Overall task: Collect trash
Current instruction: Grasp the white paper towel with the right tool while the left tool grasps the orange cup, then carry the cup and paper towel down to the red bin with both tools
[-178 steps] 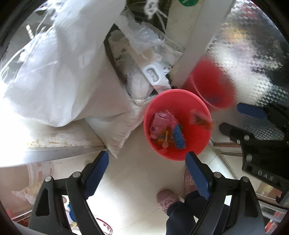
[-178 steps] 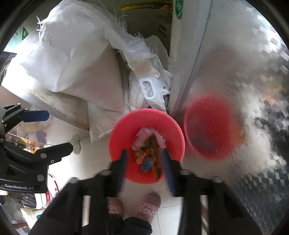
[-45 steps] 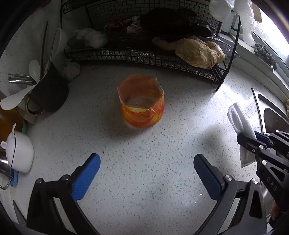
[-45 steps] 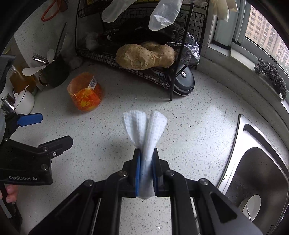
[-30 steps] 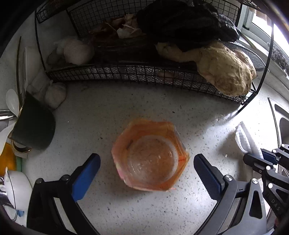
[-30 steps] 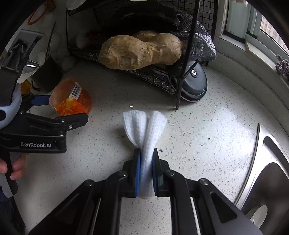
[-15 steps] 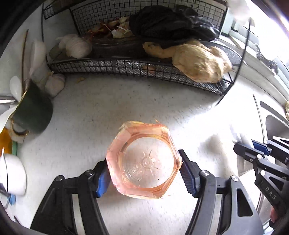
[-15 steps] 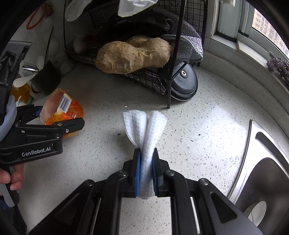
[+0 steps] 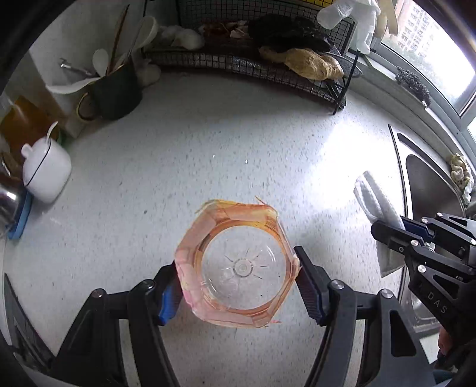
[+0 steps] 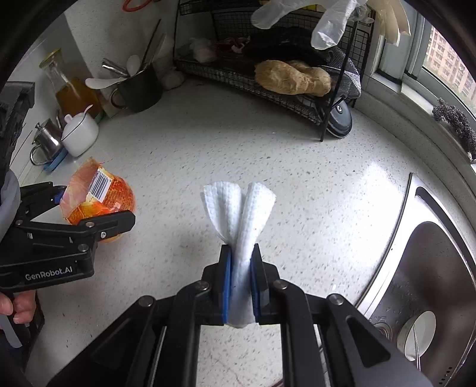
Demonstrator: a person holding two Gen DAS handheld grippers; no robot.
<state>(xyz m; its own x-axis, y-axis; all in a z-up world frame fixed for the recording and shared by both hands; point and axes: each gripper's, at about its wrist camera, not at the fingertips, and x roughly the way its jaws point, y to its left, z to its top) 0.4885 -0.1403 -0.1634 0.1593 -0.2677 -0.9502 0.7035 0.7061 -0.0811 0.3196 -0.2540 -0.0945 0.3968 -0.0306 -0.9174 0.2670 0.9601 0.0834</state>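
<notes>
While the left claw [image 9: 238,285] is clamped on the orange plastic cup [image 9: 238,265] by two opposite sides, the cup hangs above the bench [image 9: 208,154], mouth up, and looks empty: its clear ribbed bottom shows through. A barcode label sits on its wrapper in the right wrist view. The right claw [image 10: 241,285] is clenched on a folded white paper towel [image 10: 238,214], whose two loose ends fan out past the pads.

At the back left a dark mug [image 9: 116,89] holds spoons and chopsticks. Near it stand a white lidded pot [image 9: 46,172] with a spoon handle poking out, a small steel teapot [image 10: 47,140] and a glass bottle [image 10: 68,86] of amber liquid. A black wire rack [image 9: 253,68] in the corner carries garlic bulbs, something dark, and a large knob of ginger [image 10: 293,77].

The speckled white stone bench is bare in the middle. A steel sink [image 10: 431,268] lies at the right, below a window. Pale gloves [image 10: 321,18] hang over the rack.
</notes>
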